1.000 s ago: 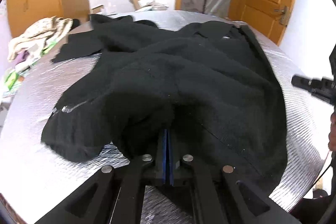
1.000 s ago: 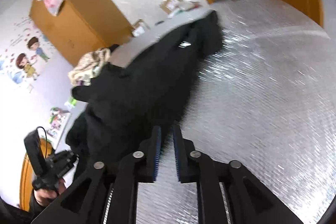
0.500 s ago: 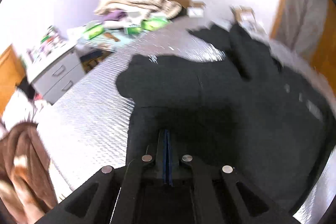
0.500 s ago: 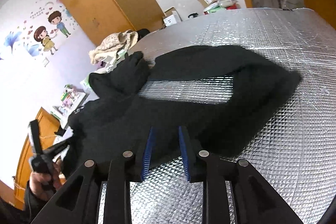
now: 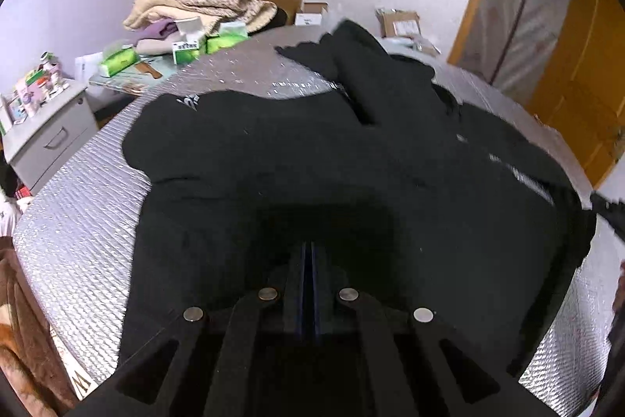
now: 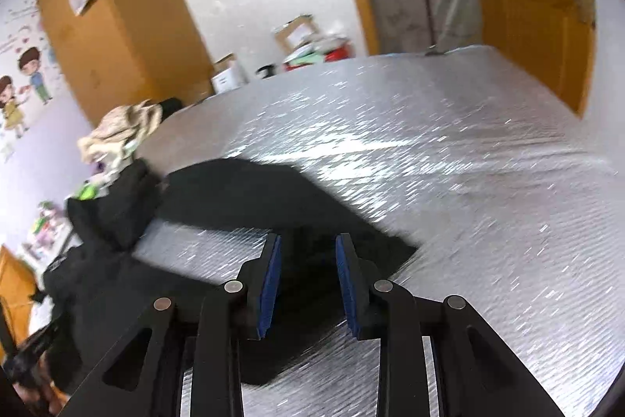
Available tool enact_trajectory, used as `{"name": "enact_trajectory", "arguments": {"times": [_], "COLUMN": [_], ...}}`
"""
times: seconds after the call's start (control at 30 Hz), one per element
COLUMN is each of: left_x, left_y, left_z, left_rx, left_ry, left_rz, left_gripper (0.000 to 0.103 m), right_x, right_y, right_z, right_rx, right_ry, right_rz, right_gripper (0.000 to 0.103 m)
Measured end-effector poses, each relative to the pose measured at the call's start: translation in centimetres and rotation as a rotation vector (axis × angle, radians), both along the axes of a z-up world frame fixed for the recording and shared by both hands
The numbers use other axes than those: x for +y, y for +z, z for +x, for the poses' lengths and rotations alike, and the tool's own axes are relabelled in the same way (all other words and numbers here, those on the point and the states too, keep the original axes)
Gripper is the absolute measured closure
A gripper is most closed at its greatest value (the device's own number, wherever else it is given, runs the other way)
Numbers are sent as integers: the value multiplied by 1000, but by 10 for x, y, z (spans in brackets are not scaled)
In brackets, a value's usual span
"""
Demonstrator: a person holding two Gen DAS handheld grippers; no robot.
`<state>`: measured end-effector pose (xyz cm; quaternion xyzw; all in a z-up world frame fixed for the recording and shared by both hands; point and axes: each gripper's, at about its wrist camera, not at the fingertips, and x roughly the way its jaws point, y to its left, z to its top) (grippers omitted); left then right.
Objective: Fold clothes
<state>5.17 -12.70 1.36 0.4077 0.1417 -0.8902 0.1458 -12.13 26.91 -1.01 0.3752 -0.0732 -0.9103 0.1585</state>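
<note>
A black garment (image 5: 332,151) lies spread over the silver quilted surface (image 5: 86,206). My left gripper (image 5: 310,245) is shut, and the black cloth bunches right up around its closed tips. In the right wrist view a long dark part of the same garment (image 6: 254,198) stretches across the surface (image 6: 449,163). My right gripper (image 6: 308,241) hangs over that part's corner with its jaws opening. The cloth lies below the gap, and the blue pads (image 6: 271,276) do not press on it. The right gripper's black tip (image 5: 605,210) also shows at the right edge of the left wrist view.
A pile of beige clothes (image 5: 203,2) and green tissue packs (image 5: 187,49) sit at the far edge. A grey drawer cabinet (image 5: 47,139) stands to the left, and a brown blanket (image 5: 15,319) hangs at lower left. A wooden wardrobe (image 6: 117,26), a door (image 6: 535,6) and boxes (image 6: 300,34) stand behind.
The right jaws have spread wider and moved over the garment's corner. The left gripper has swung and rolled with the cloth, staying shut. The garment now lies flatter and more spread out.
</note>
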Motion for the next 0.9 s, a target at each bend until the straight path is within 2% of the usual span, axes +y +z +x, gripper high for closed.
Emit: {"name": "enact_trajectory", "arguments": {"times": [0.1, 0.13, 0.27, 0.4, 0.43, 0.47, 0.5, 0.73, 0.9], "left_x": [1, 2, 2, 4, 5, 5, 5, 4, 7], "left_y": [-1, -1, -2, -1, -1, -1, -1, -1, 3], "left_z": [-4, -4, -6, -8, -8, -9, -9, -11, -12], "left_rx": [-5, -6, -10, -15, -16, -17, -18, -20, -11], "left_ry": [-5, -5, -8, -15, -17, -19, -20, -27, -48], "left_rz": [-13, -14, -26, -33, -35, -37, -39, -32, -5], "left_gripper": [101, 101, 101, 101, 101, 101, 101, 101, 101], "right_x": [9, 13, 28, 27, 26, 25, 26, 44, 59], "right_y": [1, -2, -15, -27, -26, -25, -24, -9, -13], "right_z": [-14, -18, -34, -39, -37, -34, -32, 12, 54], "right_rx": [12, -7, -85, -156, -150, -145, -143, -106, -173], "right_ry": [-13, -20, -44, 43, 60, 77, 91, 127, 166], "right_rz": [40, 29, -14, -70, -67, -67, -77, -82, -38], "right_gripper": [68, 65, 63, 63, 66, 83, 95, 96, 96]}}
